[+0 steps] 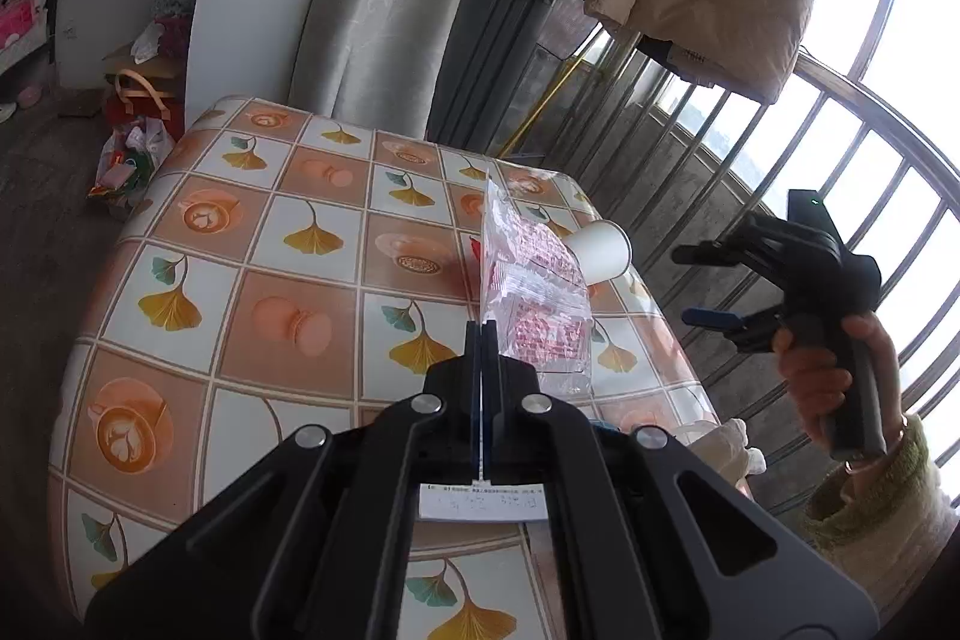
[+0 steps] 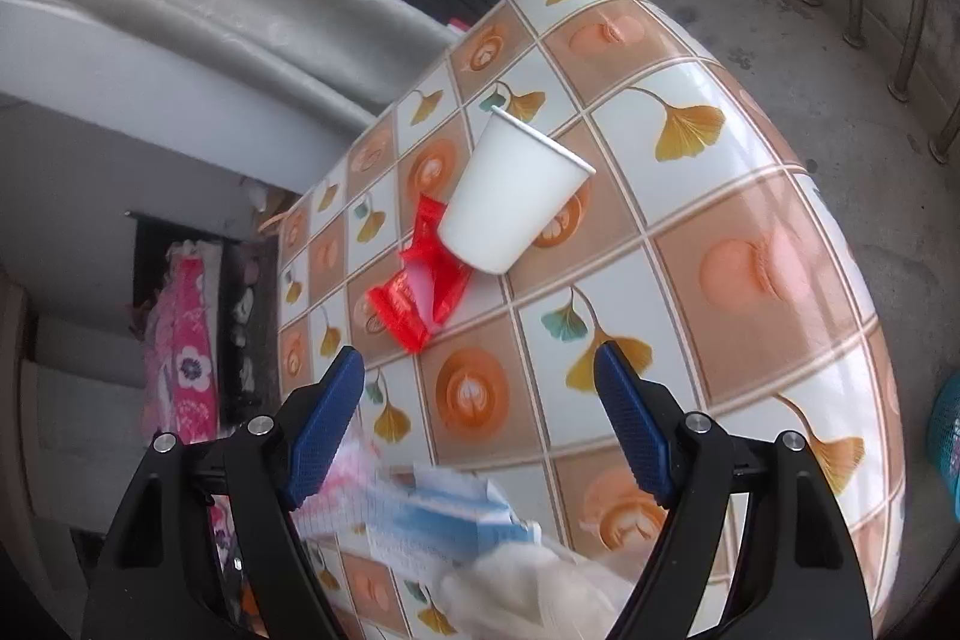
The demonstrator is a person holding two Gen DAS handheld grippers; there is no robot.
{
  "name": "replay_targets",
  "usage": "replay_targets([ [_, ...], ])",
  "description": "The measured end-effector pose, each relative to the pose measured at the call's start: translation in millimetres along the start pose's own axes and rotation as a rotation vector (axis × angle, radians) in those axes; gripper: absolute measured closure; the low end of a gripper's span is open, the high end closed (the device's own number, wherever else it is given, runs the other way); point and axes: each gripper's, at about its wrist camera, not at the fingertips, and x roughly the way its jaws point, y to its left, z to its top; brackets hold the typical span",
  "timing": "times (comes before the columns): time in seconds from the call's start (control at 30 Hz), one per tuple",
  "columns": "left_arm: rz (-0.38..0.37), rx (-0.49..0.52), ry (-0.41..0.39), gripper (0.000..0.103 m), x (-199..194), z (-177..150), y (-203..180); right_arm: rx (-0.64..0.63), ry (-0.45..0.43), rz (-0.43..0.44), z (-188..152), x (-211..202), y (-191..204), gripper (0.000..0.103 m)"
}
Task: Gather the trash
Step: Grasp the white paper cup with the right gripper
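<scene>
Left wrist view: showing the left gripper [image 1: 482, 334] clamping tight on one clear plastic wrapper with pink print [image 1: 534, 292], long axis running away from the camera over the tabletop [image 1: 252, 244]. Lying on its side just beyond the wrapper, one white paper cup [image 1: 603, 250], mouth pointing right. Hovering well right of the cup, off the tabletop edge, the right gripper [image 1: 699, 283] in a hand [image 1: 828, 370], standing wide apart and gripping nothing.

Right wrist view: revealing what the wrapper is hiding there, one torn red packet [image 2: 420, 289] touching the cup's [image 2: 510, 196] base, long axis slanting from lower left to upper right. Cup mouth pointing upper right. Blurring below the cup at the near tabletop [image 2: 750, 196] edge, more wrappers and a white bag [image 2: 522, 586], number unclear.
</scene>
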Motion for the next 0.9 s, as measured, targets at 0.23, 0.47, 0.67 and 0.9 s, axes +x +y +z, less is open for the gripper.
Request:
replay_targets([
  [0.23,-0.006,-0.023,0.003,0.103,0,-3,12,0.021,-0.028,-0.172,41,60,23,0.025],
  [0.47,-0.021,-0.037,0.002,0.103,2,-3,15,0.181,-0.034,-0.165,58,87,6,0.025],
  [0.67,-0.027,-0.03,-0.001,0.103,1,-3,13,0.261,-0.034,-0.054,54,89,-15,0.039],
  [0.9,-0.03,-0.023,-0.009,0.103,-4,-2,9,0.264,-0.034,0.073,45,55,-28,0.041],
])
